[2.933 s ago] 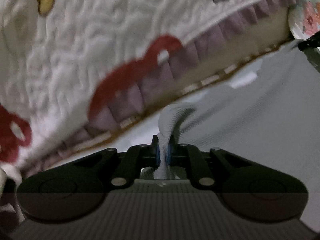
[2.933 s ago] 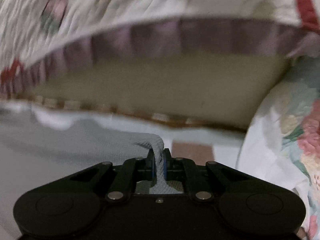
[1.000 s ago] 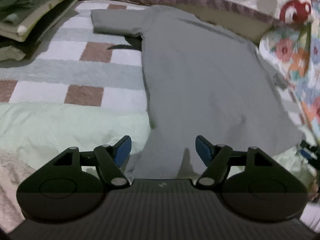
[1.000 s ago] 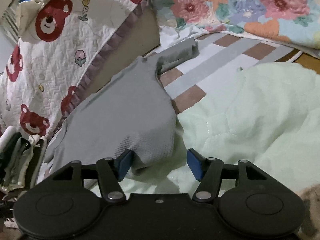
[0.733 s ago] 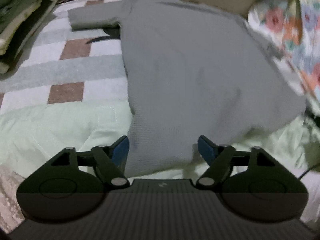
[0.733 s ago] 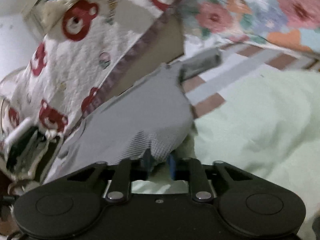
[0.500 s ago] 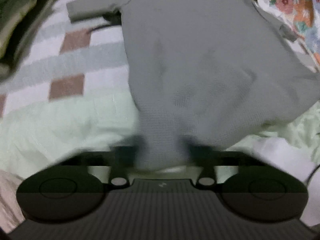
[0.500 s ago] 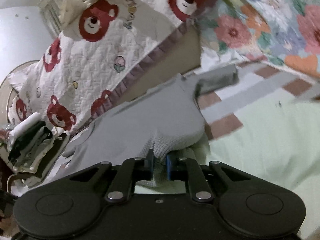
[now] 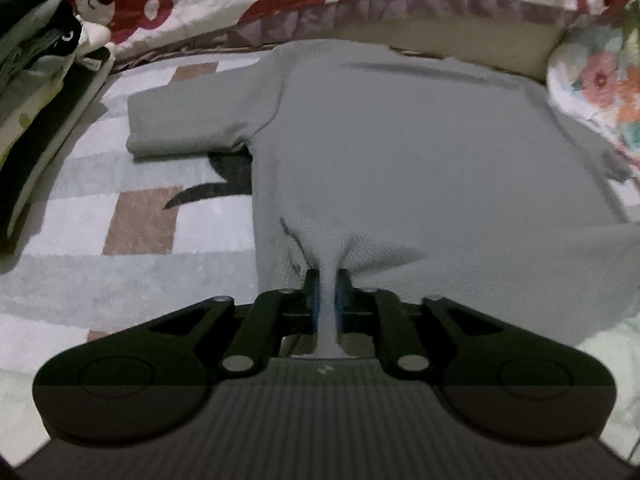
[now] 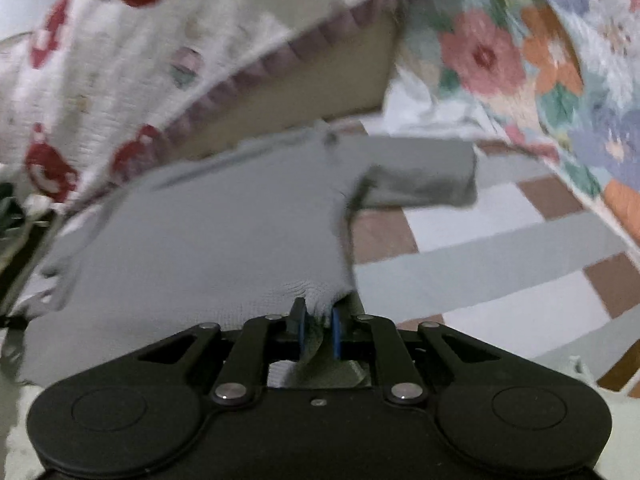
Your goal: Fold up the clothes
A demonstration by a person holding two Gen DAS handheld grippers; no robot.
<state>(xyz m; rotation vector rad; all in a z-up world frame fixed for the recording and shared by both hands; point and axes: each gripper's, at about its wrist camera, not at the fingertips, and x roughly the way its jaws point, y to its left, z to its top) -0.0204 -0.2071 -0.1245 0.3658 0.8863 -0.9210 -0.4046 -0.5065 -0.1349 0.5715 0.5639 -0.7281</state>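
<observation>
Grey shirt: the grey shirt (image 9: 420, 152) is lying spread on the checked bedspread (image 9: 136, 236), its collar end nearest the bear quilt (image 9: 248, 4), its hem end nearest the two cameras.
Landmark: every place below is being given relative to the bear quilt.
Left gripper: the left gripper (image 9: 327, 294) is pinching the hem corner farthest from the bear quilt; a bunched ridge of cloth is running between its blue pads, which are pressing on it while the jaws are easing slightly apart.
Right gripper: the right gripper (image 10: 318, 326) is clamping the other hem corner, also at the far end from the bear quilt; the jaws are widening a little, yet cloth is filling the gap.
Sleeves: the left sleeve (image 9: 192, 124) is sticking out flat sideways, just below the bear quilt's frilled edge; the right sleeve (image 10: 420, 176) is lying out toward the floral quilt (image 10: 540, 60).
Done so far: the shirt is looking laid out and smoothed, with both hem corners gripped.
Left to do: no fold is showing yet; the hem likely needs carrying toward the bear quilt, and the sleeves are waiting to be tucked in.
Progress judgement: the task is appearing early, at the start of the first fold.
Nearby: a stack of folded clothes (image 9: 36, 92) is sitting beside the bear quilt's left end.
</observation>
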